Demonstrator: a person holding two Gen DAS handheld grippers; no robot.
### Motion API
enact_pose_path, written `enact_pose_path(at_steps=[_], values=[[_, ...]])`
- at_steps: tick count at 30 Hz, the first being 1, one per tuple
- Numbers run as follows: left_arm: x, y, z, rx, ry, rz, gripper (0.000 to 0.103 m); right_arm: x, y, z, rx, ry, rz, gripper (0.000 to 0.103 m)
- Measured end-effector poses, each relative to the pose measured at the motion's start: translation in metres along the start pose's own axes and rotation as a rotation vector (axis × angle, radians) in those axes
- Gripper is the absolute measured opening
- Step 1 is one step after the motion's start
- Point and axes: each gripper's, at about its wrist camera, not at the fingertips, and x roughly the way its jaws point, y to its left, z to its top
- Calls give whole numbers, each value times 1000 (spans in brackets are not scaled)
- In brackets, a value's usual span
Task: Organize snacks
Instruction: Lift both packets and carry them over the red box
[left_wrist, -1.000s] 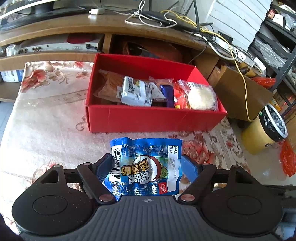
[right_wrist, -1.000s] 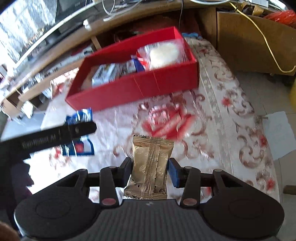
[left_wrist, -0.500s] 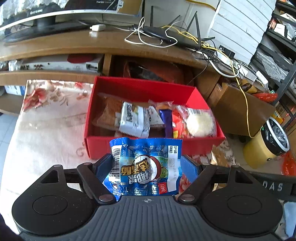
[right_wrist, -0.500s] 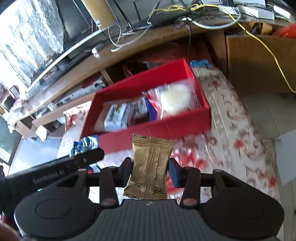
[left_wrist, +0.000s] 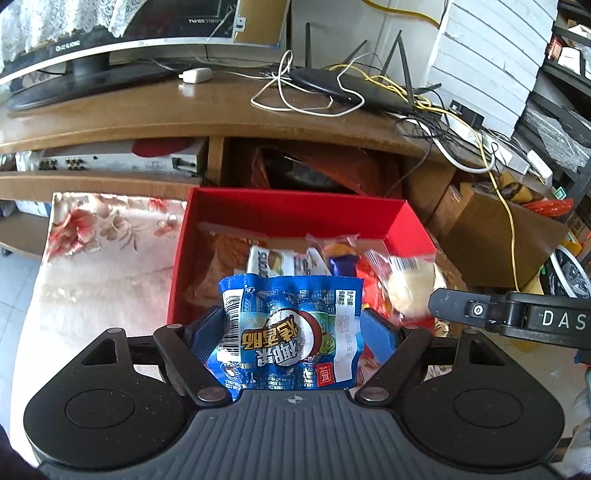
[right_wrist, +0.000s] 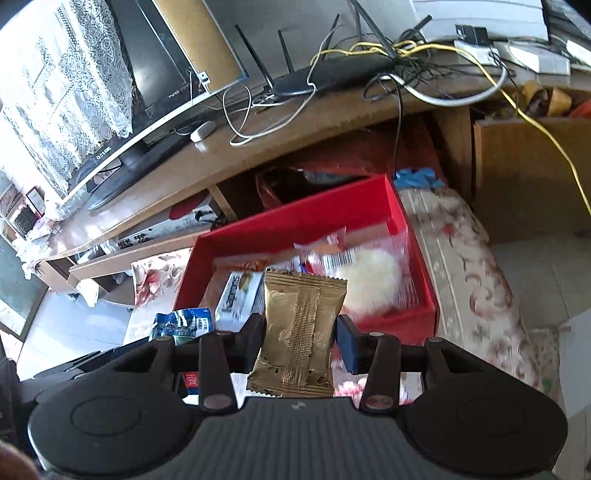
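My left gripper (left_wrist: 291, 325) is shut on a blue snack packet (left_wrist: 290, 336) and holds it over the near wall of the red box (left_wrist: 295, 212). My right gripper (right_wrist: 301, 330) is shut on a gold snack packet (right_wrist: 301, 332), held above the near edge of the red box (right_wrist: 306, 218). The box holds several snacks, among them a round white cake in clear wrap (right_wrist: 369, 275) and a white packet (right_wrist: 238, 295). The right gripper's arm (left_wrist: 517, 317) shows at the right of the left wrist view. The blue packet also shows in the right wrist view (right_wrist: 184, 323).
The box sits on a floral cloth (left_wrist: 96, 266). Behind it stands a wooden TV bench (left_wrist: 184, 110) with a monitor, a router (left_wrist: 332, 85) and tangled cables. A cardboard box (left_wrist: 491, 236) and shelving stand to the right.
Both grippers rose and moved forward with their packets, from over the cloth in front of the box to over its near edge. Neither grip changed.
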Motion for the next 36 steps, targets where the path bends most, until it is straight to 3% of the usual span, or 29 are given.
enact_pose_path(at_steps=[15, 36], values=[[31, 3, 29, 9, -9, 49, 84, 38, 3, 39, -46, -10, -39, 50], [56, 2, 35, 15, 17, 80, 84, 73, 9, 48, -104, 17, -91, 50]])
